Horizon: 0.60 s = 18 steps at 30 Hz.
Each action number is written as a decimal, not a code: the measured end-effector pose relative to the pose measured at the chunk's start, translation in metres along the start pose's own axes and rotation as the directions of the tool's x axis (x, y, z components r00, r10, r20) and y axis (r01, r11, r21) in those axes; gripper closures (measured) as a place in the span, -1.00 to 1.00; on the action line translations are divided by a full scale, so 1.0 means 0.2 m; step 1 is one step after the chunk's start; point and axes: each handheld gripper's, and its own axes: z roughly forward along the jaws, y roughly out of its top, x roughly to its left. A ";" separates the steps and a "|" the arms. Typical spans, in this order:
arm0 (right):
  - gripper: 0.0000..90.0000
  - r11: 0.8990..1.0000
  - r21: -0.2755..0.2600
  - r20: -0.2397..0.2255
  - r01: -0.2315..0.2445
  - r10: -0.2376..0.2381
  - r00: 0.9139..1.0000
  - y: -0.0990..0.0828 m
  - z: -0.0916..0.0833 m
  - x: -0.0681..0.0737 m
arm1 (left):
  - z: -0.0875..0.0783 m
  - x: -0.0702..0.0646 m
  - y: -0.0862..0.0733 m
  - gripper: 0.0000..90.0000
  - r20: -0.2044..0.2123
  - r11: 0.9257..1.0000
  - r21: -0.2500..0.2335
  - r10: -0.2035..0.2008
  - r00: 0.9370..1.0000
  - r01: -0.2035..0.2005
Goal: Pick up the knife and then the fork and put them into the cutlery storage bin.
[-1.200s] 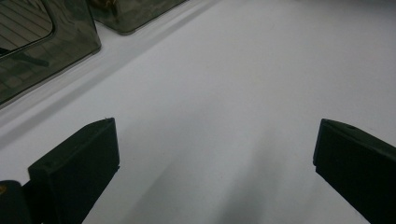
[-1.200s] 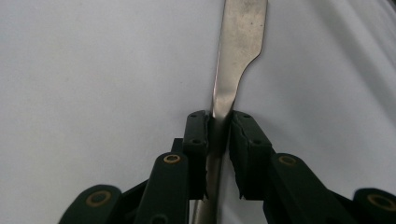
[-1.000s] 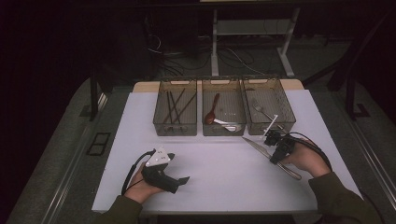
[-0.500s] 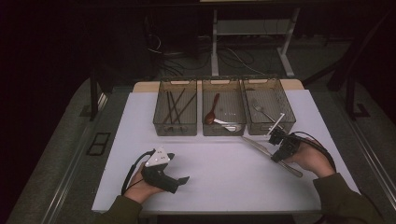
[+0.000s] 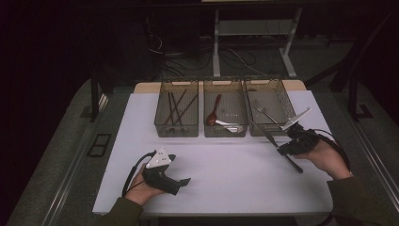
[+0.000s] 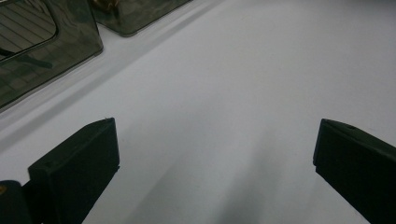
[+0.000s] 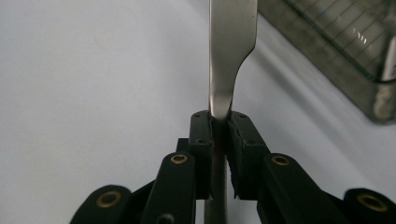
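My right gripper (image 5: 289,128) (image 7: 219,122) is shut on a flat silver utensil (image 5: 298,116) (image 7: 232,46), which looks like a table knife. It holds it above the white table, just in front of the right bin (image 5: 282,128). The blade slants up and to the right, near the bin's front right corner. That bin holds a fork (image 5: 263,111). My left gripper (image 5: 182,181) (image 6: 215,128) rests low over the table at the near left, open, with nothing between its jaws.
Three clear bins stand in a row at the back: the left bin (image 5: 176,128) with chopsticks (image 5: 177,106), the middle bin (image 5: 225,129) with a dark spoon (image 5: 214,112). A long dark slender utensil (image 5: 273,142) lies diagonally on the white table (image 5: 226,174) under my right hand.
My right hand has risen and shifted right toward the right bin, taking the silver utensil with it. The left hand has stayed put.
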 end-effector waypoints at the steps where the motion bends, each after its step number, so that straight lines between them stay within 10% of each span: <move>1: 0.78 1.000 -0.017 -0.007 -0.010 0.009 1.000 -0.01 -0.01 -0.01 | 0.00 0.00 0.00 -1.00 0.000 1.000 0.000 0.000 1.000 0.000; 11: 0.78 0.976 -0.202 -0.036 -0.076 0.070 0.997 -0.06 -0.10 -0.09 | 0.00 0.00 0.00 -1.00 -0.001 1.000 0.000 -0.001 1.000 0.001; 18: 0.78 0.927 -0.356 -0.047 -0.120 0.111 0.993 -0.07 -0.19 -0.14 | 0.00 0.00 0.00 -1.00 0.000 1.000 0.000 -0.002 1.000 0.002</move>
